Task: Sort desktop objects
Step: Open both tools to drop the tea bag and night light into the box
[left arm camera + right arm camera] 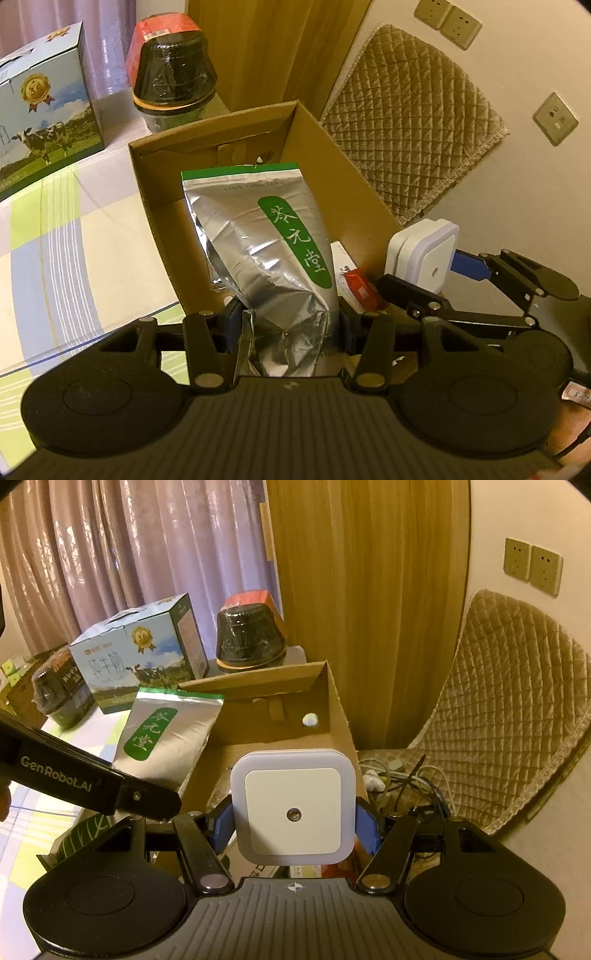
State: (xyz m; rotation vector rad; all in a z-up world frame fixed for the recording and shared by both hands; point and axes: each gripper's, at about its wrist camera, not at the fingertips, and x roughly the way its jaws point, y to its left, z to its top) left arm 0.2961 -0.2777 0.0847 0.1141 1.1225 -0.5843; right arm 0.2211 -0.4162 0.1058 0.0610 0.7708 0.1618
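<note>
A silver foil pouch (266, 243) with a green label stands between the pads of my left gripper (286, 325), which is shut on its lower end. The pouch hangs over the open cardboard box (155, 173). My right gripper (293, 823) is shut on a white square night light (293, 805), its blue pads pressing both sides. That night light (424, 251) shows at the box's right edge in the left wrist view. The pouch (166, 734) and the left gripper's black arm (88, 779) appear at the left of the right wrist view. A red and white item (360, 288) lies low inside the box.
A blue milk carton box (44, 110) and a dark jar with a red lid (171, 74) stand behind the cardboard box on a checked cloth (74, 240). A quilted chair (509, 720) is at the right, with tangled cables (399, 779) beside it. Another dark jar (59, 698) stands far left.
</note>
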